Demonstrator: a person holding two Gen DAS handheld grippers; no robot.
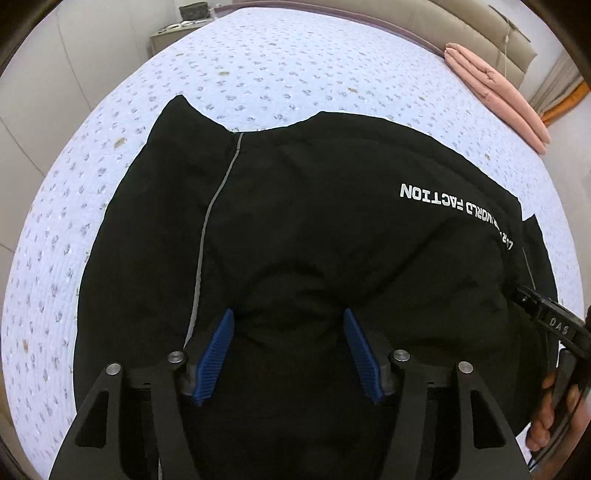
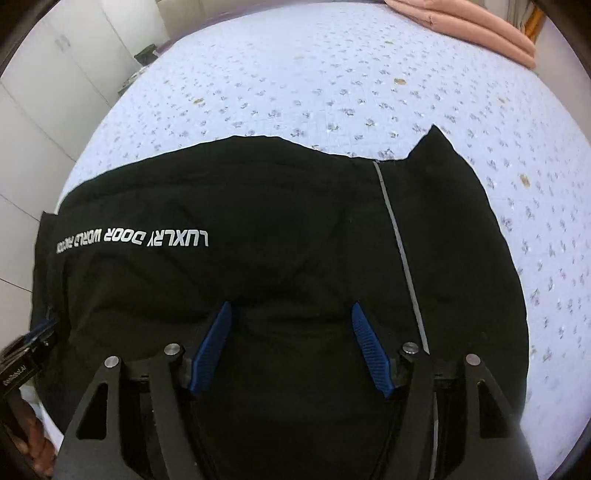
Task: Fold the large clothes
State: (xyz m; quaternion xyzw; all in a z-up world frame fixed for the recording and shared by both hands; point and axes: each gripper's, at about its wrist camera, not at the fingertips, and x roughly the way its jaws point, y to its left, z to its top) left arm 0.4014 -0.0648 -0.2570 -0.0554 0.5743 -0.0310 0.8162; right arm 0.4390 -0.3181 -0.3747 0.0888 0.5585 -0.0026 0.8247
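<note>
Left gripper (image 1: 288, 325): jaws stood spread wide, the 2 blue ribbed pads (image 1: 218, 354) apart with only dark cloth showing between them, nothing pinched. It hovered low over the near part of the black garment (image 1: 314, 221); whether the tips touched the cloth could not be told.

Right gripper (image 2: 290, 317): same posture, blue pads (image 2: 212, 350) parted, gripping nothing, positioned over the near edge of the same garment (image 2: 258, 206).

Each gripper showed at the edge of the other's view: the right one, black with "DAS" lettering, off to the left gripper's right with fingers (image 1: 550, 410) wrapped around its handle; the left one at the far left of the right wrist view.

The garment lay spread out ahead of both grippers, puffy and creased. White lettering (image 2: 136, 238) reading "LUXLRY DOOR WORLD FACTION" ran upside down across it, between the 2 grippers' positions. A thin grey stripe (image 1: 210, 229) ran away from the left gripper toward the far hem; a pointed corner stuck up at that far edge.

Beyond the garment: a pale blue floral quilt (image 1: 277, 66) covering a bed. Far off to the right, folded pink bedding (image 1: 498, 96) rested against a beige headboard (image 1: 472, 26). Far left, a nightstand (image 1: 166, 37) and white cabinet doors (image 2: 66, 55).
</note>
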